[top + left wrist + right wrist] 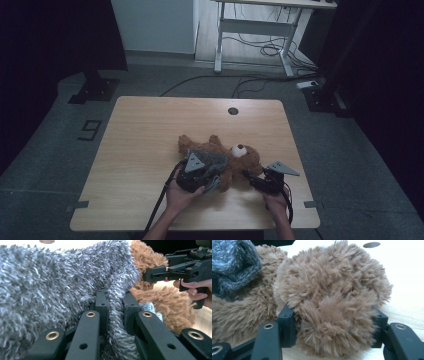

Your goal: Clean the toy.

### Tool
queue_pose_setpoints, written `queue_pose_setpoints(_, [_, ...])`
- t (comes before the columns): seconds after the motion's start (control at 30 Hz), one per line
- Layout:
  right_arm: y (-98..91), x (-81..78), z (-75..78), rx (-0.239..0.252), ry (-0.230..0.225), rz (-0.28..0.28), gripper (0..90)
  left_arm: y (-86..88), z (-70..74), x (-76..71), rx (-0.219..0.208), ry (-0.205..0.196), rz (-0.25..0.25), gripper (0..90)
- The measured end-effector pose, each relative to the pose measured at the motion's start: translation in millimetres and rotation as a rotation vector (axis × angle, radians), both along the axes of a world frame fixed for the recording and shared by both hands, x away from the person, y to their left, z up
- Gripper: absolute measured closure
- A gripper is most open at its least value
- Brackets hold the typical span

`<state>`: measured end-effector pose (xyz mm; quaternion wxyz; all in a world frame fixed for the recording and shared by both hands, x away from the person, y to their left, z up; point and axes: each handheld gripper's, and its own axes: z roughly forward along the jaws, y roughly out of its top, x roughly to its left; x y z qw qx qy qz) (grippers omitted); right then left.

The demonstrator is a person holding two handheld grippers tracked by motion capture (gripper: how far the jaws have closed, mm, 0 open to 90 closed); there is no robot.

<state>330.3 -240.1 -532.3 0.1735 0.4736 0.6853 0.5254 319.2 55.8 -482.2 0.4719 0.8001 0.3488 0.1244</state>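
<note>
A brown plush teddy bear point(220, 157) in a fuzzy grey knitted garment point(50, 282) lies on the near half of the light wooden table point(145, 130) — the left gripper point(115, 305) pinches a fold of the garment, the right gripper point(332, 322) clamps the bear's round furry paw point(332, 302) — a round cable hole point(233, 111) lies beyond

teddy bear point(235, 160) on table point(150, 150), near front edge | sweater point(212, 161) on bear's body

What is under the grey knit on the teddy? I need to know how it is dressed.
Brown fur of the teddy shows around the grey knit, which the left gripper pinches. Its body beneath is covered.
</note>
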Motion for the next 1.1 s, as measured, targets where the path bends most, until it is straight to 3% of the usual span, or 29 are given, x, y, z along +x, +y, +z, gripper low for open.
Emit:
queue_pose_setpoints(0.3, [-1.2, 0.7, -0.5, 0.006, 0.001, 0.002, 40.4, 11.4, -0.7, -2.8, -0.006, -0.010, 0.022, 78.4])
queue_pose_setpoints(0.53, [-1.5, 1.0, -0.7, 0.009, 0.001, 0.002, 40.3, 40.4, -0.3, -7.8, -0.021, -0.022, 0.069, 78.3])
queue_pose_setpoints(0.83, [-1.4, 0.9, -0.8, 0.010, 0.001, 0.000, 40.3, 87.4, -4.9, -8.0, -0.028, -0.002, 0.161, 78.2])
queue_pose_setpoints(1.1, [-1.6, 0.8, -0.9, 0.014, 0.004, -0.002, 40.4, 90.4, -3.0, -9.4, -0.052, -0.006, 0.165, 78.2])
